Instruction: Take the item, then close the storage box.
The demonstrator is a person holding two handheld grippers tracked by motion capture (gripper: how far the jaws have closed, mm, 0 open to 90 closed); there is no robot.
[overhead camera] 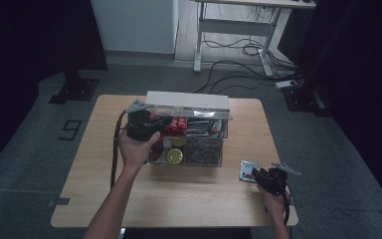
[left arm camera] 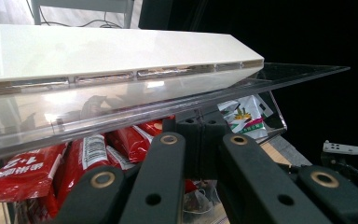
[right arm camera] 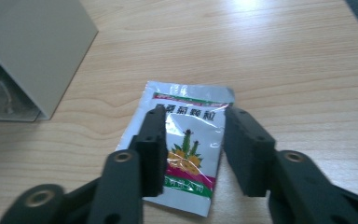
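Note:
A clear plastic box [overhead camera: 204, 154] stands mid-table, packed with red snack packets [overhead camera: 176, 124] [left arm camera: 84, 154] and round yellow-green items [overhead camera: 175, 156]. Its clear lid [left arm camera: 284, 77], with a white bar [left arm camera: 121, 51] along the back, is tilted up. My left gripper [overhead camera: 151, 124] [left arm camera: 200, 126] is at the box's left end, pads together at the lid's front edge, pinching it. A silver sachet [overhead camera: 248, 171] [right arm camera: 186, 149] printed with a plant lies flat on the table to the right of the box. My right gripper [overhead camera: 259, 174] [right arm camera: 191, 116] is low over it, jaws apart either side of it, pads off it.
A second sachet of the same kind [left arm camera: 244, 116] lies inside the box's right end. The box's corner [right arm camera: 37, 51] stands left of the right gripper. Bare wooden table [overhead camera: 179, 199] lies in front of the box. A desk frame and cables [overhead camera: 238, 50] are on the floor behind.

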